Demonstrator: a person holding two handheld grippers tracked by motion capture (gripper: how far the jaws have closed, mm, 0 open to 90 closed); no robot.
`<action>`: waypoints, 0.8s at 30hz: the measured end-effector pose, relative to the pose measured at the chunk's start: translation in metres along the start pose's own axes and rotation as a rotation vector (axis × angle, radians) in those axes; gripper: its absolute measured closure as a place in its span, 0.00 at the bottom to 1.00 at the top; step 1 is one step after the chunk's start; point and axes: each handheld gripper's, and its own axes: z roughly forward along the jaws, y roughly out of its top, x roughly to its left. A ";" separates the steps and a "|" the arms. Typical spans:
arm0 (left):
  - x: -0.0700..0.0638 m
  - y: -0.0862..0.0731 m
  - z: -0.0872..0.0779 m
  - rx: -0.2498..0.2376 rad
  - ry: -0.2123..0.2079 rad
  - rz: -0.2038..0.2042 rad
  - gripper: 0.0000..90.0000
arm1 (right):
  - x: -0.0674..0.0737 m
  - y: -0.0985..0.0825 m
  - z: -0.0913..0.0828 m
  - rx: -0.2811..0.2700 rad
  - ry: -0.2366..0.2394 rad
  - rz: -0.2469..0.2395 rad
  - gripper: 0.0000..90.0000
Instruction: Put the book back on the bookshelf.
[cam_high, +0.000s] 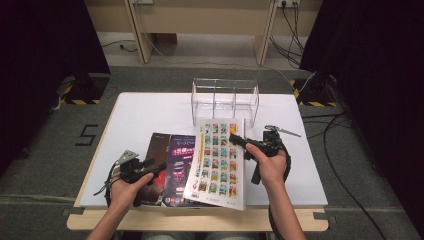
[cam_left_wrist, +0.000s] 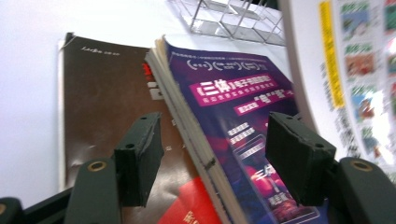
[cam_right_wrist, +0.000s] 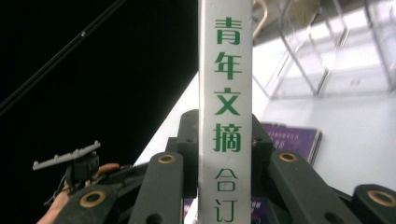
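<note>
At the near edge of the white bench (cam_high: 145, 107), the left gripper (cam_high: 159, 166) hovers with its fingers (cam_left_wrist: 138, 156) spread wide and empty over the spine edge of a purple-covered book (cam_high: 179, 170), which lies partly on a brown-covered book (cam_high: 156, 146). Just to the right, the right gripper (cam_high: 235, 140) has its fingers clamped on a thick white volume (cam_high: 217, 160), gripping it at the spine and lifting its far end off the bench while the near edge appears to rest by the bench's front. Beyond it, toward the far side, stands a clear acrylic rack (cam_high: 225, 97) with open compartments, seemingly the volume's destination.

To do this step well, the right hand would best keep its hold square on the spine, bring the volume fully upright, and line it up with one compartment before lowering; a book this heavy could sag or swing if tipped too soon. The left gripper might steady the loose lower edge.

From the right gripper view, the volume's spine (cam_right_wrist: 225, 112) reads plainly in green characters, pinched between the pads, a detail the high view cannot give. From the left gripper view come the purple book's page edges (cam_left_wrist: 187, 126) between the open fingers. Overhead alone lays out how books, rack and both hands stand to one another.
</note>
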 end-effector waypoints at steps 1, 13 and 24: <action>0.000 -0.001 0.000 0.002 0.001 0.002 0.40 | 0.002 0.002 -0.001 -0.008 -0.003 -0.015 0.82; 0.005 -0.001 -0.004 -0.044 0.015 0.002 0.40 | 0.029 0.019 -0.016 -0.113 -0.068 -0.148 0.82; 0.010 -0.003 -0.006 -0.057 0.030 -0.012 0.40 | 0.039 0.039 -0.033 -0.241 -0.146 -0.214 0.82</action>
